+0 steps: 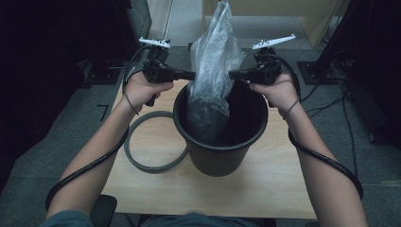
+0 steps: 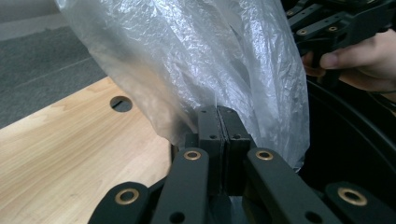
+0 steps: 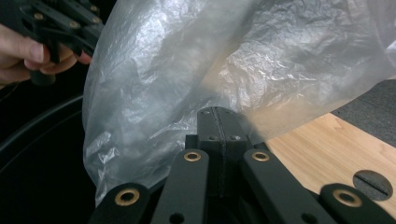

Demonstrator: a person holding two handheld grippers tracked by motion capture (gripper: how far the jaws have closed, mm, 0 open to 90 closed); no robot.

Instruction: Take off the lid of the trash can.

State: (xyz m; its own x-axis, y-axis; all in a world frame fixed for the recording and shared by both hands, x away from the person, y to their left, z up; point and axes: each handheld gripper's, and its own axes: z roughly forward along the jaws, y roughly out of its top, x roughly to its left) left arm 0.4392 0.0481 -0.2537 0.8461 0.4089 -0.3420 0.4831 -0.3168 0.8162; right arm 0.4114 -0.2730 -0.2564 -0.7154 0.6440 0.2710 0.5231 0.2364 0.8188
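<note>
A clear, crinkled plastic bag (image 1: 215, 52) stands up out of a black bin (image 1: 220, 156) in the middle of the wooden table (image 1: 279, 179). My left gripper (image 1: 193, 74) reaches in from the left, level with the bin's rim, shut on the bag's left side. From the right, my right gripper (image 1: 231, 74) is shut on the opposite side. In the left gripper view the jaws (image 2: 218, 112) are pressed together with the bag's film (image 2: 196, 56) pinched at their tips. The right gripper view has the same closed pinch (image 3: 218, 112) on the bag (image 3: 187, 70), which hangs over the dark bin (image 3: 37, 154).
A grey ring (image 1: 151, 165) lies flat on the table just left of the bin. The table has a round cable hole (image 2: 121, 103). Dark equipment and cables stand on the grey floor around the table. Both forearms come in from the bottom edge.
</note>
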